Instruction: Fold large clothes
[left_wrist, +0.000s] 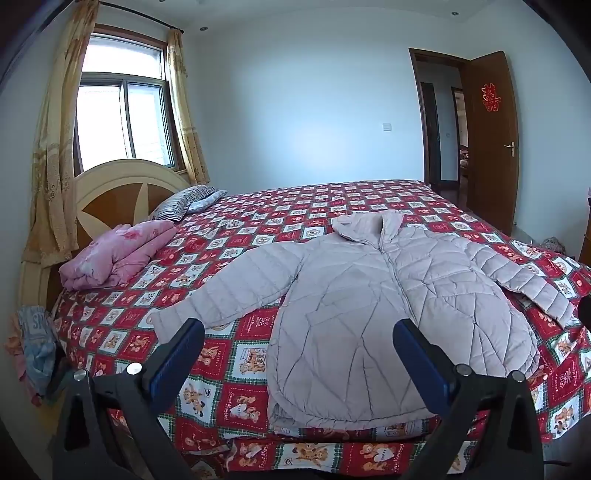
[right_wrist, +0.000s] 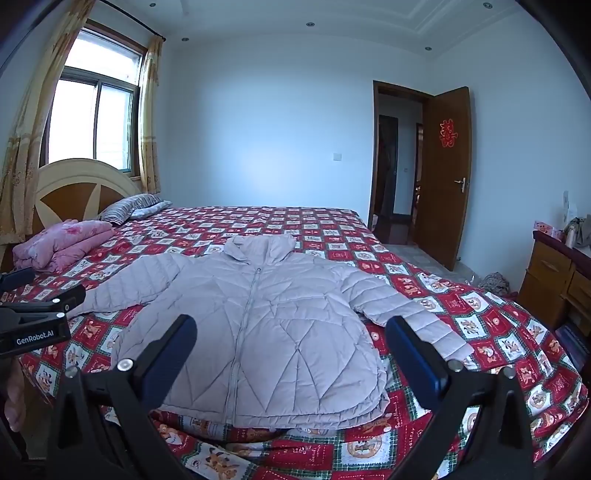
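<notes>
The quilted jacket (left_wrist: 369, 306) lies face up and zipped on the bed (left_wrist: 258, 221), spread flat on the red patchwork bedspread (left_wrist: 236, 347). Both sleeves extend outward. The collar points toward the far wall; the hem lies at the near edge of the bed. The long axis of the body, marked by the zipper (left_wrist: 395, 288), therefore runs away from both claws.

The left claw (left_wrist: 299, 339) is fully open and holds nothing. Its fingers frame the left half of the hem and the bare bedspread beside it. The left sleeve (left_wrist: 229, 288) lies ahead and to the left of this claw, with its cuff close to the left fingertip in the left wrist view.

The right claw (right_wrist: 288, 336) is also fully open and empty. It frames the body of the jacket at the hem. The right sleeve (right_wrist: 402, 310) runs out to the right, and its cuff sits just beyond the right fingertip in the right wrist view.

Neither claw touches the fabric. Both hover short of the near edge of the bed, angled slightly downward.

Judgement: no fold has been made yet. Each sleeve lies on the side of its matching claw, so the left claw is better placed for the left sleeve and the right claw for the right sleeve. A folded pink quilt (left_wrist: 114, 254) and a striped pillow (left_wrist: 184, 201) lie well apart from the jacket, near the headboard (left_wrist: 122, 184).
</notes>
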